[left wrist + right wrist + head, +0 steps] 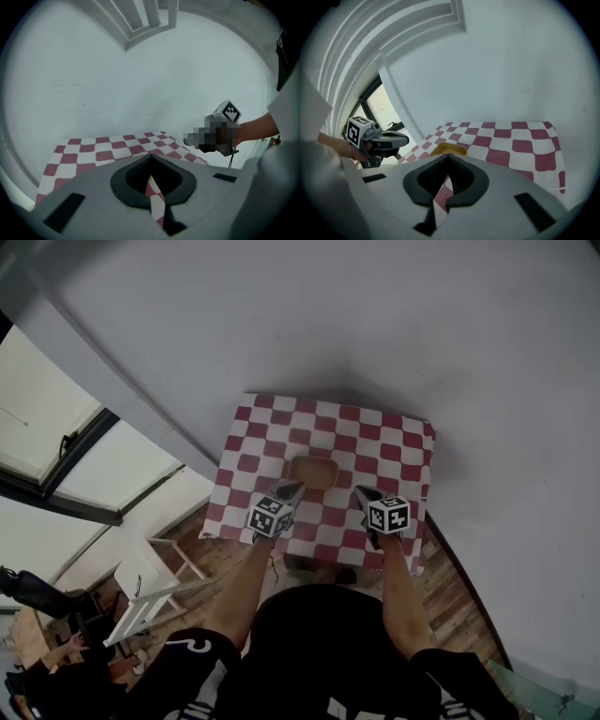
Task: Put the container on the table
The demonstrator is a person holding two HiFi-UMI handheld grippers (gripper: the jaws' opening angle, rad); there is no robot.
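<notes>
Left gripper (pixel 289 489) and right gripper (pixel 364 495) pressed together, empty

I hold both over the near half of the chequered table (pixel 398 442), centre of the frame. Just beyond and between their tips, the tan container (pixel 312 472) sits on the table.

The left claw (pixel 289 487) and right claw (pixel 362 492) are closed.

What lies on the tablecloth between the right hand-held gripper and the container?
Nothing: only bare checkered tablecloth separates the right hand-held gripper from the container. The head view shows this best, and the right gripper view agrees.
</notes>
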